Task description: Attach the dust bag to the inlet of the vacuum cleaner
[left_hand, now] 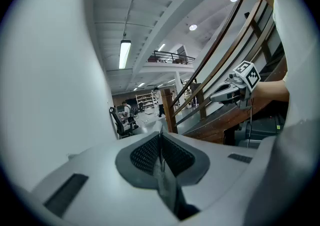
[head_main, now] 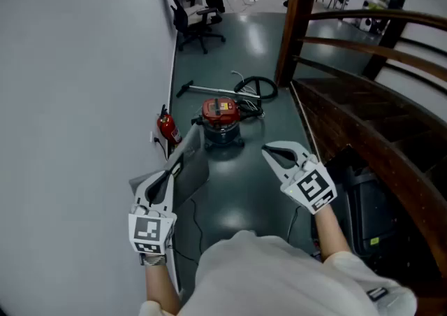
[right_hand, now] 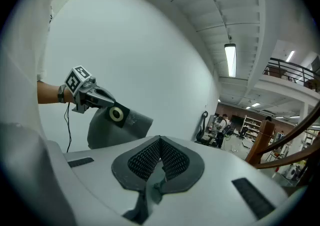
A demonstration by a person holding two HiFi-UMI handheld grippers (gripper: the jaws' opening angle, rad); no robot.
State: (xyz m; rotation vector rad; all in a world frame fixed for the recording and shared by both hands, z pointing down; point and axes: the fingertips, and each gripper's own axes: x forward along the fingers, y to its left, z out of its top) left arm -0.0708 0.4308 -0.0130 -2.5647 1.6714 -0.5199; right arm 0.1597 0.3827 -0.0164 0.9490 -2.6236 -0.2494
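In left gripper point(head_main: 179, 164), bag point(head_main: 195, 171) lengthwise ahead

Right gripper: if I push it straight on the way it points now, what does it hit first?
Nothing close: the shut right gripper looks past its tips at the plain white wall, with the grey fabric dust bag off to its left. Depth is unclear; the wall seems first.

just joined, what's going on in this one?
A person holds a gripper in each hand, facing a red-topped vacuum cleaner that stands on the floor ahead. The left gripper is clamped on a grey dust bag, held in the air near the wall. The right gripper is shut and empty. Neither gripper is at the vacuum, and the bag is not yet on its inlet.
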